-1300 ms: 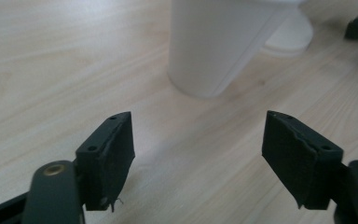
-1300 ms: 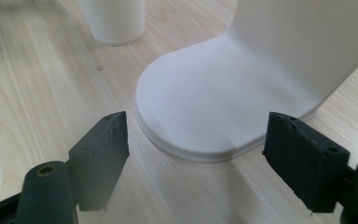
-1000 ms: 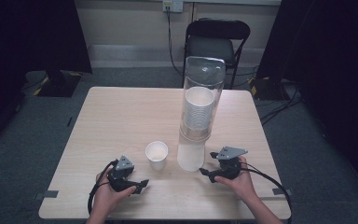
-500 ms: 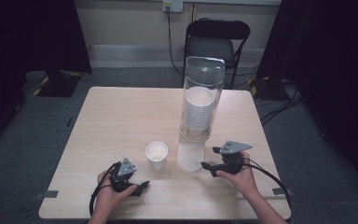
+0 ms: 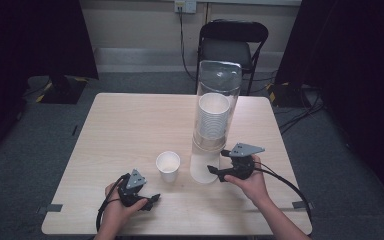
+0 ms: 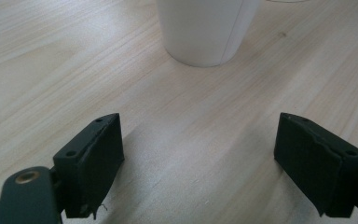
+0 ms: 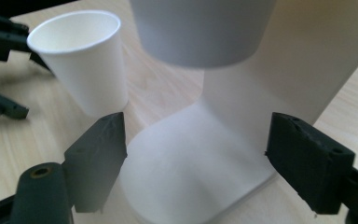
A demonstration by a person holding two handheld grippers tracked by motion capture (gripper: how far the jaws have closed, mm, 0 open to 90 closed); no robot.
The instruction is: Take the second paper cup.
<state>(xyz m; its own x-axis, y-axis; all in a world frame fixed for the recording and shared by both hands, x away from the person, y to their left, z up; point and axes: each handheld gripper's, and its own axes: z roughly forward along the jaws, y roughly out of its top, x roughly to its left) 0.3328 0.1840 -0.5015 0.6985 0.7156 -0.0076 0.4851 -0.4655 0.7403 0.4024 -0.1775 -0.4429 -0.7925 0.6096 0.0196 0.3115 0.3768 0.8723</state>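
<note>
A tall clear cup dispenser (image 5: 216, 107) holds a stack of white paper cups above a white base (image 5: 203, 171). My right gripper (image 5: 218, 161) hovers just right of that base, open, and its jaws have just been opening. In the right gripper view (image 7: 196, 140) the base (image 7: 205, 168) lies ahead between the jaws, untouched, with the lowest cup's bottom (image 7: 200, 28) hanging above. A loose white paper cup (image 5: 168, 165) (image 7: 81, 58) stands left of the dispenser. My left gripper (image 5: 151, 202) rests open near the front edge. It (image 6: 199, 140) points at the cup's foot (image 6: 200, 28).
The light wooden table (image 5: 130, 125) is bare behind and left of the cup. A black folding chair (image 5: 232, 47) stands beyond the far edge. Cables trail from both grippers toward the front edge. The left gripper's jaws (image 7: 0, 32) appear beyond the cup in the right gripper view.
The right hand has lifted its gripper and brought it closer to the dispenser's base. The left gripper, the cup and the dispenser stay where they were.
</note>
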